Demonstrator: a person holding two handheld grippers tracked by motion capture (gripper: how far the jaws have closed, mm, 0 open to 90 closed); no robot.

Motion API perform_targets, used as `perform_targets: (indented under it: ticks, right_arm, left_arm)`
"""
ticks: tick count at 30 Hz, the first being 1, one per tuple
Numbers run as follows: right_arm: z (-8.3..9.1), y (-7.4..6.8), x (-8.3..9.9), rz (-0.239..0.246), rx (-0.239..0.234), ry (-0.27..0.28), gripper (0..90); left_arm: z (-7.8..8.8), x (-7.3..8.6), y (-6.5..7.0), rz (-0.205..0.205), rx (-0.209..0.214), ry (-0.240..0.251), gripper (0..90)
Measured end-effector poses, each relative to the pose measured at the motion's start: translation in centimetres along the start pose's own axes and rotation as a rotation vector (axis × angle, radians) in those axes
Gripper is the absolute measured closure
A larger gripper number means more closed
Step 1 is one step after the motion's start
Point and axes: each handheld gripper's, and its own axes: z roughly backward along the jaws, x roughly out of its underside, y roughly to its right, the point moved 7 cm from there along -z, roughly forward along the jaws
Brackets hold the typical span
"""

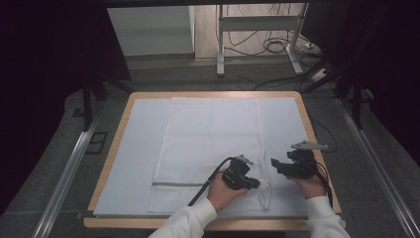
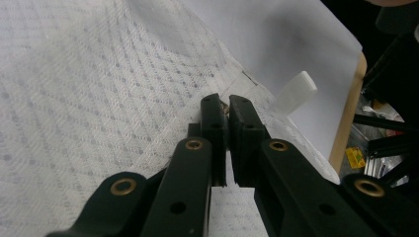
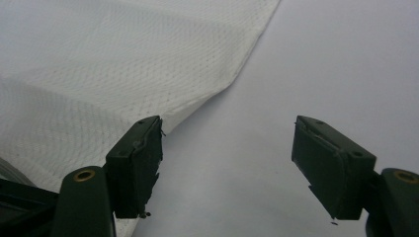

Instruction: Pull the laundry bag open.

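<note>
A white mesh bag point(image 1: 208, 144) lies flat on the pale mat point(image 1: 133, 148), with a grey zipper line point(image 1: 178, 184) near its front edge. My left gripper point(image 1: 257, 184) rests at the bag's front right corner. In the left gripper view its jaws point(image 2: 226, 104) are shut on a small brownish piece at the bag's edge, apparently the zipper pull point(image 2: 225, 105). A white tab point(image 2: 295, 91) sticks up just beyond them. My right gripper point(image 1: 274, 163) hovers right of the bag, open, with bare mat between its jaws point(image 3: 227, 143) and the bag's edge point(image 3: 237, 74) beside its left jaw.
The mat covers a wooden table point(image 1: 309, 129) whose right edge runs close to my right hand. Metal rails point(image 1: 69, 168) flank the table on the floor. Cables point(image 1: 277, 47) and a desk frame point(image 1: 220, 44) stand beyond the far edge.
</note>
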Motion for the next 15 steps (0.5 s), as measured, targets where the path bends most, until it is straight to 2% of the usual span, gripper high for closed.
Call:
perform_targets:
  ticks: [3, 6, 8, 15]
  right_arm:
    - [0.0, -0.3, -0.1, -0.007, -0.016, 0.001, 27.1]
    - [0.1, -0.4, -0.1, -0.017, -0.02, 0.0, 26.3]
    - [0.1, -0.4, -0.2, -0.031, -0.019, -0.003, 25.9]
    - [0.1, -0.4, -0.2, -0.035, -0.027, -0.005, 25.8]
  left_arm:
    - [0.3, -0.1, 0.0, 0.007, 0.011, 0.009, 87.0]
    - [0.7, -0.1, -0.1, -0.013, -0.002, 0.015, 87.0]
    - [0.9, -0.2, 0.0, -0.014, -0.001, 0.024, 87.0]
    - [1.2, -0.2, 0.0, -0.013, -0.003, 0.035, 87.1]
